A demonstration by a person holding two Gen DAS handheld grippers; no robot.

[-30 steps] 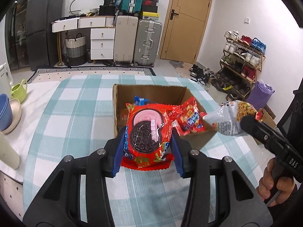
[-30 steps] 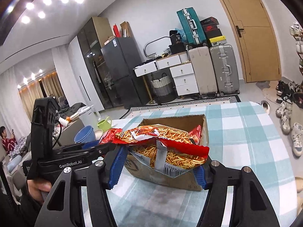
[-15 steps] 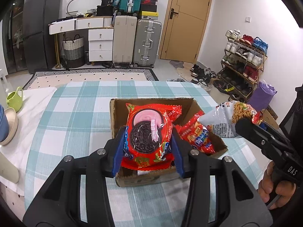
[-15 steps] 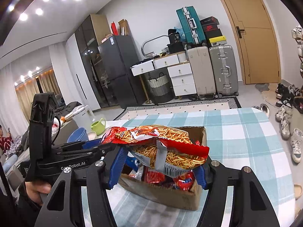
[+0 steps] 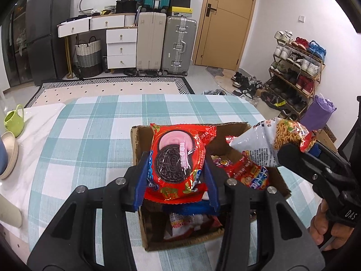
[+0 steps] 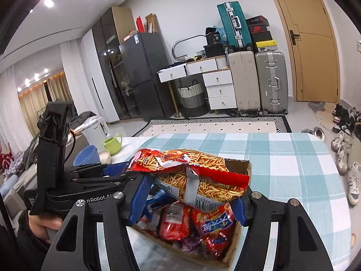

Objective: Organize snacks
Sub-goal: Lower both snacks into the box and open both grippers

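Observation:
My left gripper [image 5: 177, 180] is shut on a red Oreo pack [image 5: 178, 158] and holds it over the near half of an open cardboard box [image 5: 135, 144] on the checked tablecloth. My right gripper [image 6: 191, 199] is shut on a red and silver bag of noodle sticks [image 6: 191, 176], held over the same box [image 6: 244, 164]; the bag also shows in the left wrist view [image 5: 270, 144]. Several red snack packs [image 6: 209, 225] lie inside the box.
A green mug [image 5: 14, 122] and stacked bowls [image 5: 8, 155] stand on a white cloth at the table's left. The left gripper's body [image 6: 56, 162] shows at the left of the right wrist view. Suitcases, drawers and a shoe rack stand beyond the table.
Both grippers have moved forward over the box with their packs still held. The box now lies under and close below both grippers.

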